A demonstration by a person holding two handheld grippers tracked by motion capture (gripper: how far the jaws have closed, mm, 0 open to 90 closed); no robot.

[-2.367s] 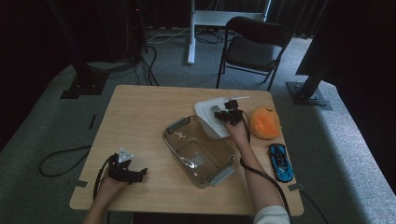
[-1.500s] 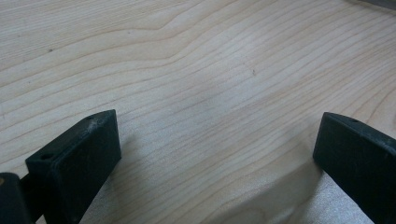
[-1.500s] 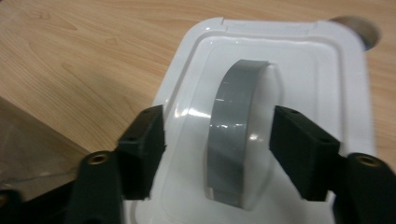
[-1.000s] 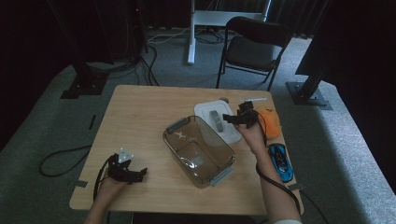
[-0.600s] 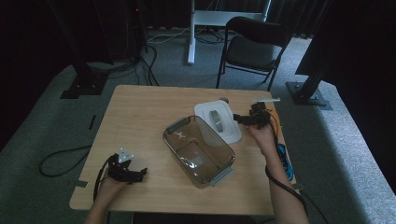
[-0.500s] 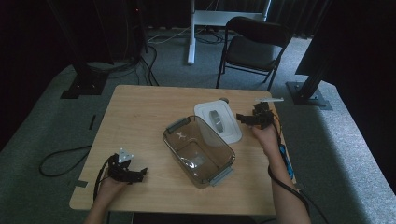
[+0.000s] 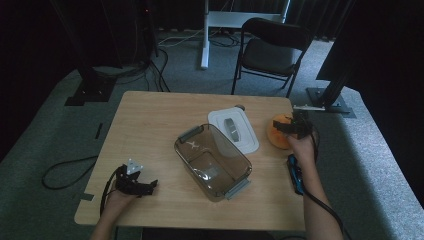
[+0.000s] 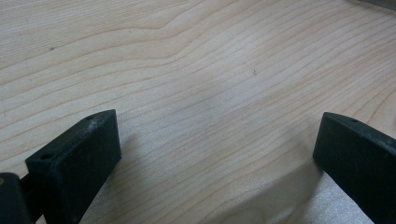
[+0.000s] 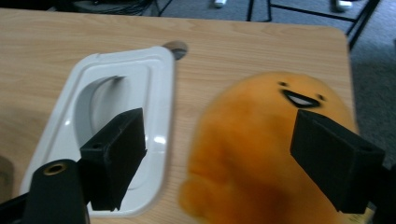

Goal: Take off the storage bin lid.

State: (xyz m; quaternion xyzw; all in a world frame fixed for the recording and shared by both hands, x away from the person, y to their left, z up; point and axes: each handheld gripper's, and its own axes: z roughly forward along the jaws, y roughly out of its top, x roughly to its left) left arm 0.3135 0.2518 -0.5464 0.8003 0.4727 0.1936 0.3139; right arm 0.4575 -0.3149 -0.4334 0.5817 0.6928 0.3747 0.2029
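- Orange plush toy (image 9: 261, 154), one of it, lies at the right end of the desk (image 7: 160, 125), just beside the white lid (image 9: 116, 84) and near the far edge.
- One right gripper (image 7: 296, 127) hovers over the plush; its jaws stand spread, with the plush showing between them and no pad pressing on it; they have just been closing a little.
- One left gripper (image 7: 137, 184) rests near the front left corner, jaws spread wide over bare wood.
- One clear container (image 7: 212, 161) sits mid-desk, empty, its single lid lying flat beside it.
- One blue toy car (image 7: 295, 174) lies by the right forearm.
- One chair (image 7: 272, 50) stands beyond the desk.
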